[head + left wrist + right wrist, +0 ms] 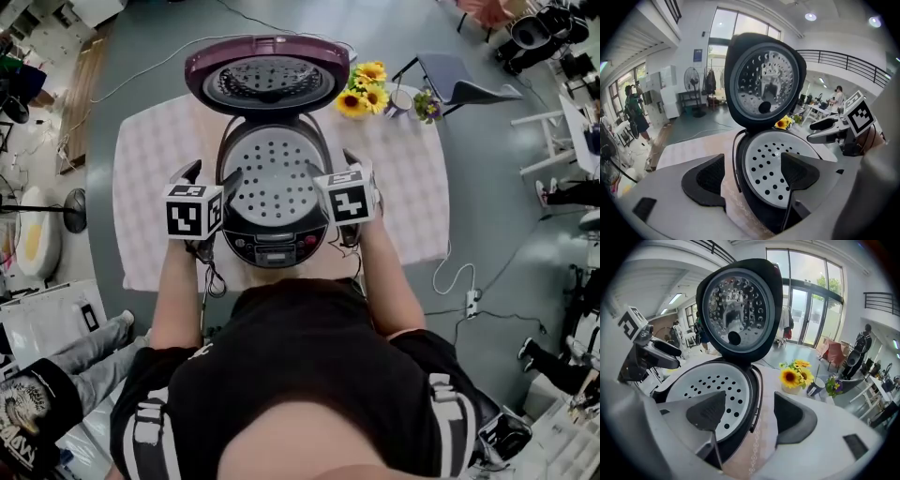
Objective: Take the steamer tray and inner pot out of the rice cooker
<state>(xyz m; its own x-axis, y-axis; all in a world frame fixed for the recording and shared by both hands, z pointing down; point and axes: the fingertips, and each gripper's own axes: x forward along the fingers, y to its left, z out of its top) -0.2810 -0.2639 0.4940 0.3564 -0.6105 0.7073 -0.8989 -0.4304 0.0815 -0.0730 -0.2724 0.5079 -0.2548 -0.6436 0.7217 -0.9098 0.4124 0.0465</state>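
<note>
Black-shirted shoulders fill 6 o'clock in the head view. Beyond them, a checked cloth is spread over the worktop [150, 187], which is ringed by grey floor [487, 216] in a bright, glazed hall. The steamer tray [272, 183] is seated in the open rice cooker [272, 246]. The left gripper [208, 176] jaws are held wide apart on either side of the cooker's 9 o'clock rim, with nothing gripped. The right gripper [333, 167] jaws are spread likewise at 3 o'clock.
</note>
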